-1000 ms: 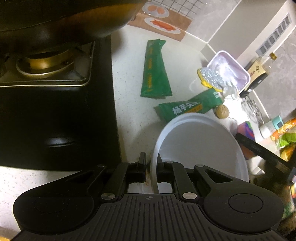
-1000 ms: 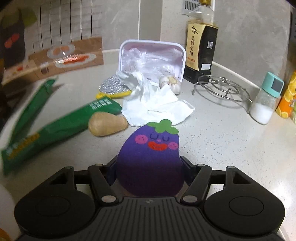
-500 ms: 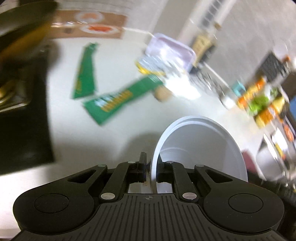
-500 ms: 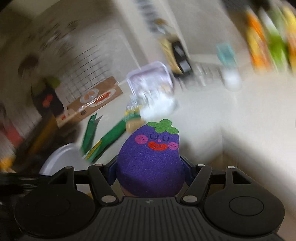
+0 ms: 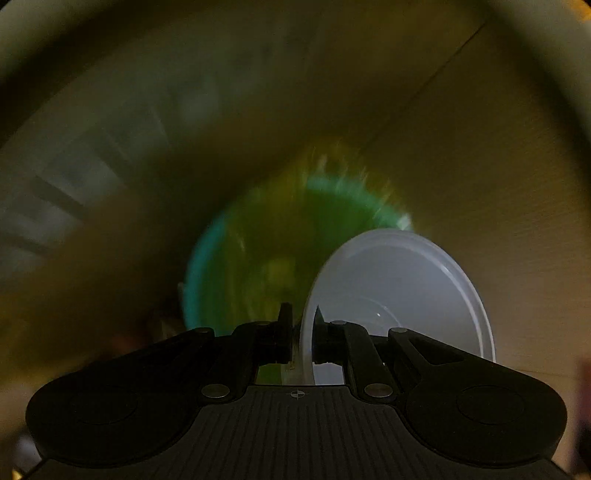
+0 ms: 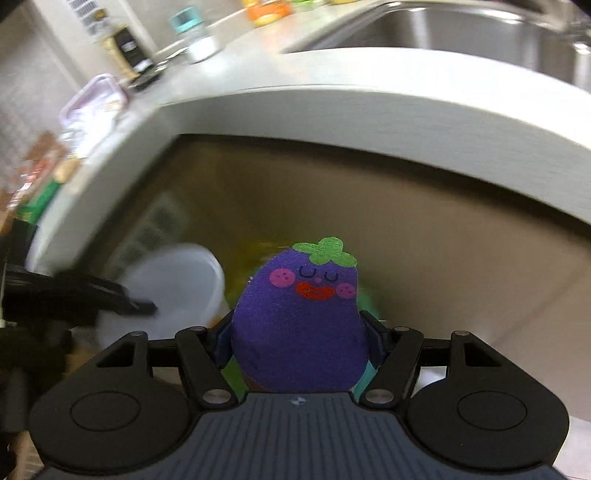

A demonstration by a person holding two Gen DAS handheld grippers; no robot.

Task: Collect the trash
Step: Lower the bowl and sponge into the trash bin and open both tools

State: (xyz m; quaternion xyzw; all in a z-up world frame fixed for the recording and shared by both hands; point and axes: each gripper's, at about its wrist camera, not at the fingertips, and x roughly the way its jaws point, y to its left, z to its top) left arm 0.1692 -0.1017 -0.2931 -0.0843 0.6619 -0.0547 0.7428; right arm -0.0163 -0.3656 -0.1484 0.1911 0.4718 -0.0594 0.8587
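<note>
A home kitchen: a steel sink (image 6: pixel 461 29) at the upper right, a pale desk (image 6: pixel 332 96) edge curving across, a sauce bottle (image 6: pixel 127 51) and jars upper left.

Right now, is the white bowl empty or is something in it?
Empty. The left wrist view looks into the white bowl, which the left gripper pinches by its rim, and its inside is bare white.

the left gripper (image 5: pixel 301 332) points steeply downward, its fingers (image 5: pixel 285 334) pinched almost together on the thin rim of a white plastic bowl (image 5: pixel 399 295). the right gripper (image 6: pixel 297 347) tilts downward too, its fingers (image 6: pixel 373 341) set wide, clamped on either side of a purple eggplant sponge (image 6: pixel 303 321).
</note>
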